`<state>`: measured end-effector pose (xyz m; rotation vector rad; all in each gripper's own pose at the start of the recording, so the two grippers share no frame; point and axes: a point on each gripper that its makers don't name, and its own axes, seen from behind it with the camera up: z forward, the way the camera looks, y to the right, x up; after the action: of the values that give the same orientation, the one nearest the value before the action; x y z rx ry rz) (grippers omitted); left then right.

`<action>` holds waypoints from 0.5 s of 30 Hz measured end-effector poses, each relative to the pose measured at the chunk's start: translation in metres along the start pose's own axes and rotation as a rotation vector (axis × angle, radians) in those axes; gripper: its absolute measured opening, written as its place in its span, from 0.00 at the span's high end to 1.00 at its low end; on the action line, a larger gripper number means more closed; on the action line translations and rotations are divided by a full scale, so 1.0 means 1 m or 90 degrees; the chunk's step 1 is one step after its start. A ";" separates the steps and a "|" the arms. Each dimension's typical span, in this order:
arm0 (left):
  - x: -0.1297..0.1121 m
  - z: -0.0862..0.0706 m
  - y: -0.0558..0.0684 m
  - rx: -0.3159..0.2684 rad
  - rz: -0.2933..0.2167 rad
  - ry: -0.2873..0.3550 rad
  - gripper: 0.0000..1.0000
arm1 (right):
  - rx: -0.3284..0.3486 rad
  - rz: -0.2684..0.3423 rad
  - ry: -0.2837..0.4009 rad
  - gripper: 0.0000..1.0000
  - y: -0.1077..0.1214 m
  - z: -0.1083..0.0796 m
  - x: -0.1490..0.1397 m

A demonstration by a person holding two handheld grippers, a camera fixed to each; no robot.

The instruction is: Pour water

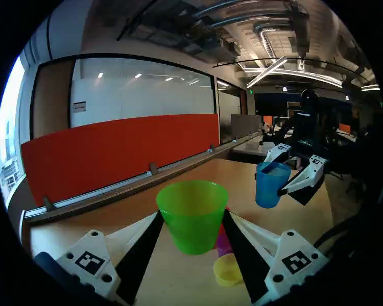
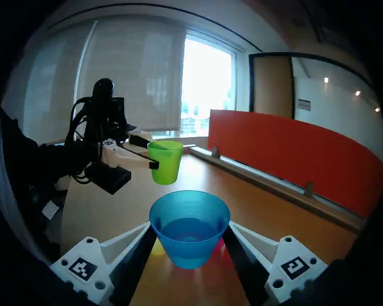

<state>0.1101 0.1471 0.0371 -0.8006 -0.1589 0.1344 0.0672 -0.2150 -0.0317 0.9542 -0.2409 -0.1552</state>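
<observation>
left tongs (image 1: pixel 193 215): green cup (image 1: pixel 192 224) | right tongs (image 2: pixel 189 227): blue cup (image 2: pixel 190 239) | sign (image 1: pixel 79 106): possibly lettered

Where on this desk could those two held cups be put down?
Bare desk lies between the green cup and the rail under the orange partition. Crowded spot: below the left gripper, where a yellow cup and a purple cup stand.

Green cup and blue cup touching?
Apart. The left gripper view shows the green cup near and the blue cup farther off, with bare tabletop visible between them.
</observation>
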 end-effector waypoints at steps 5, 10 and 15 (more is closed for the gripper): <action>0.000 -0.001 -0.001 0.002 -0.005 0.004 0.16 | -0.004 0.009 0.022 0.12 0.003 0.001 0.006; 0.003 -0.002 0.001 0.002 -0.007 0.015 0.16 | -0.007 0.016 0.042 0.12 0.005 0.001 0.011; 0.009 -0.003 0.004 0.002 -0.009 0.031 0.16 | -0.005 0.024 0.053 0.12 0.004 0.003 0.013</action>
<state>0.1192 0.1496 0.0326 -0.7994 -0.1176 0.1013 0.0788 -0.2181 -0.0256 0.9448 -0.1817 -0.0811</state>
